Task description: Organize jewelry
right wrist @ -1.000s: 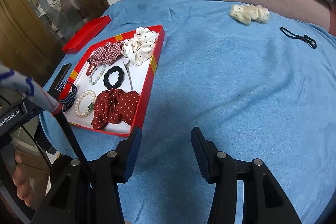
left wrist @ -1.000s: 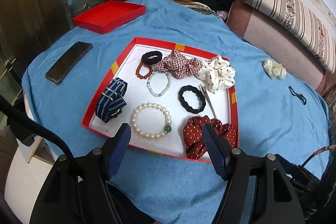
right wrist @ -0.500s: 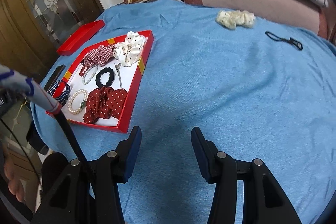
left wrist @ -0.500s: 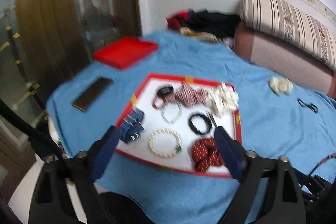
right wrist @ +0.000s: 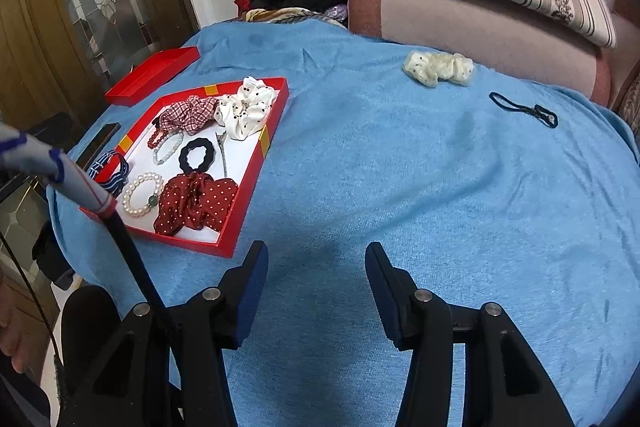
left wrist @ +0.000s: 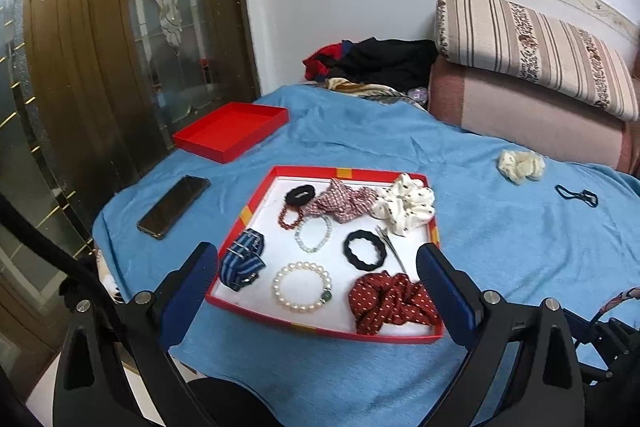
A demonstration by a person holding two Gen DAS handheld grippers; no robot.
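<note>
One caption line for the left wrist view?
Open left gripper above red tray of bracelets and scrunchies on blue cloth.

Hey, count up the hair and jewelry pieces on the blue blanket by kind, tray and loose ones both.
Fabric scrunchies: 4 (red dotted, plaid, white dotted, loose cream)
Black hair ties: 3
Bead bracelets: 3
Striped strap: 1
Metal hair clip: 1
Total: 12

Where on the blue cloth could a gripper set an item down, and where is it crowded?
The widest bare cloth lies between the tray and the black hair tie, below the cream scrunchie. A smaller patch sits between the phone, lid and tray. The tray is crowded.
</note>
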